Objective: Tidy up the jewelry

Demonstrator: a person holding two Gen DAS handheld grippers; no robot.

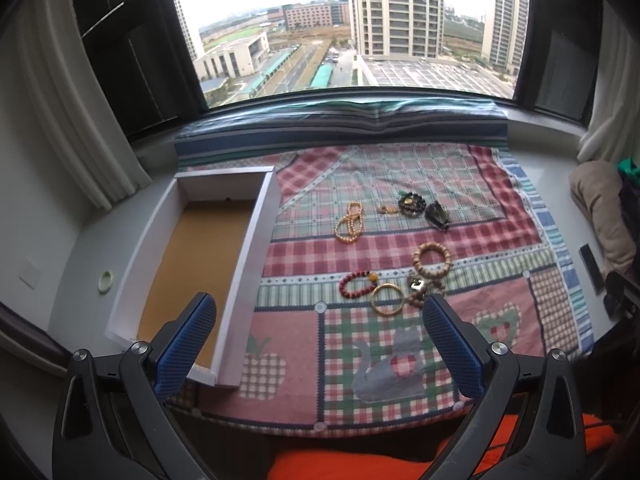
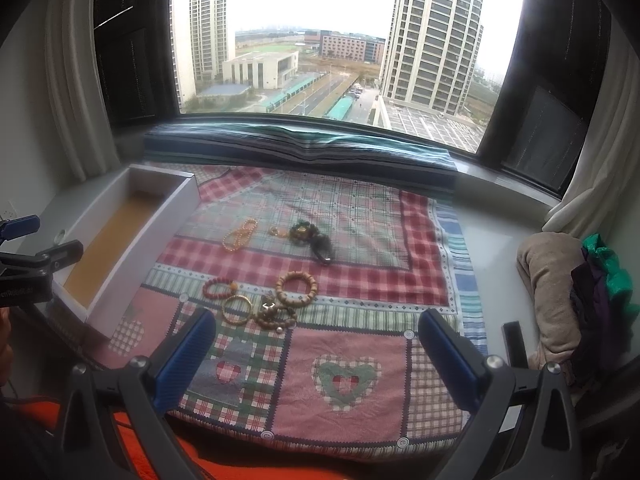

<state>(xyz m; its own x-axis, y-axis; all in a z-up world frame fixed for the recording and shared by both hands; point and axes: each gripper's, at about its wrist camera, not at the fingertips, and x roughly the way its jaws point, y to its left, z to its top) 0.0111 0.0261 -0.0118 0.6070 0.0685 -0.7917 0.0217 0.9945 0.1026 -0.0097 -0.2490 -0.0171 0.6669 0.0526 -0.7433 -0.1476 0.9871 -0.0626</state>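
Observation:
Jewelry lies on a plaid cloth (image 1: pixel 400 176) on a window ledge: a golden bead strand (image 1: pixel 350 223), a dark green bead bracelet (image 1: pixel 412 203), a black clip (image 1: pixel 437 215), a wooden bead bracelet (image 1: pixel 432 261), a red bead bracelet (image 1: pixel 357 283) and a gold bangle (image 1: pixel 387 299). An open white box (image 1: pixel 264 216) with a tan floor stands at the cloth's left. My left gripper (image 1: pixel 319 312) hangs open above the cloth's near part, holding nothing. My right gripper (image 2: pixel 320 326) is open too, just short of the gold bangle (image 2: pixel 237 309) and wooden beads (image 2: pixel 297 287).
A window with dark frames and pale curtains (image 1: pixel 72 92) backs the ledge. Folded clothes (image 2: pixel 556 292) and a black flat device (image 2: pixel 514 340) lie at the right. A small green ring (image 1: pixel 106 278) sits left of the box. Orange fabric (image 1: pixel 360 460) lies below the cloth's near edge.

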